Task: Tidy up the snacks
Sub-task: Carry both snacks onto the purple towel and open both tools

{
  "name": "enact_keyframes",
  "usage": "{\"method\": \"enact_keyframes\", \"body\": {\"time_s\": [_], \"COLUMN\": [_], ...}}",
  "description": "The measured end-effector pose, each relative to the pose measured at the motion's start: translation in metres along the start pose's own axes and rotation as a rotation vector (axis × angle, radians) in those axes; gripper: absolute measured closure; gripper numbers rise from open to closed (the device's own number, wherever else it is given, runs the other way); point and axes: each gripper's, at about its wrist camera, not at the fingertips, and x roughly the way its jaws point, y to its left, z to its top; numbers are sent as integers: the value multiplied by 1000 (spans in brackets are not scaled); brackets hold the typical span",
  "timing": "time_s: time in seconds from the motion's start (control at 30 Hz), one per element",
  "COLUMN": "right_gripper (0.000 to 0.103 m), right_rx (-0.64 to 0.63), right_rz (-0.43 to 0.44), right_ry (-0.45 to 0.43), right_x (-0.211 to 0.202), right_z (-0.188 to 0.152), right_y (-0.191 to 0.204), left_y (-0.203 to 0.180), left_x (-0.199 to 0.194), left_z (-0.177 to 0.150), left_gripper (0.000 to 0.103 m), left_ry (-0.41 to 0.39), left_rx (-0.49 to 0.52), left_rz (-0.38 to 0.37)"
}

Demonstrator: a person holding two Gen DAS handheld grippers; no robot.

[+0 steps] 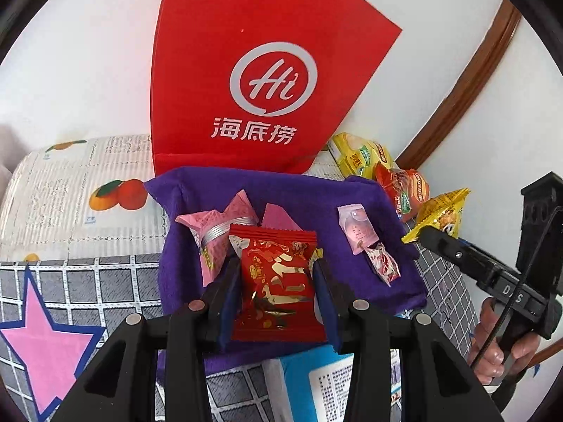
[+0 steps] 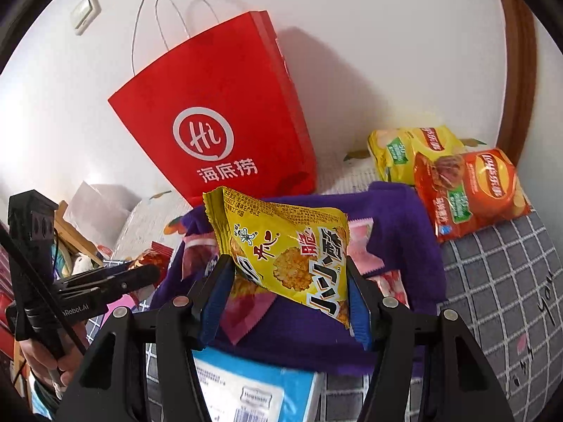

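Both of my tongs are loaded and I judge I am mid-carry, bringing two snacks over the purple towel spread on the bed (image 1: 288, 183) towards the tall red paper carrier bag with white string handles (image 2: 218, 105), which stands at the far edge against the white wall. Nearest me, my left gripper (image 1: 278, 281) is squeezed almost fully together on a flat red foil snack packet with gold print (image 1: 278, 281), its blue pads pressing both side edges. My right gripper (image 2: 288, 281) stands about half open yet clamped on a puffy yellow plastic packet of rice crackers (image 2: 285, 246), which hangs tilted between the jaws. On the towel below lie pink wrapped sweets (image 1: 218, 232) and a small pale pink sachet (image 1: 355, 228). Farther right, beside the bag, rest a yellow crisp packet (image 2: 404, 151) and an orange crisp packet (image 2: 471, 190). Next, I think, each load must rise above the bag's mouth before I release
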Motion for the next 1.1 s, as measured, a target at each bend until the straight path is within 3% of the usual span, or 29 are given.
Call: {"method": "enact_keyframes", "body": {"time_s": [0.4,1.1], "right_gripper": [43,42], "right_rx": [0,-25], "right_rz": [49,33], "right_ry": [124,201], "right_x": [61,88], "right_z": [-20,-39], "right_y": [-18,-22], "left_y": [12,27], "left_x": [28,49], "left_z": [-8,-9], "left_gripper": [64,67], "left_ry": [46,96], "left_rx": [-11,-57], "left_rz": [13,26]}}
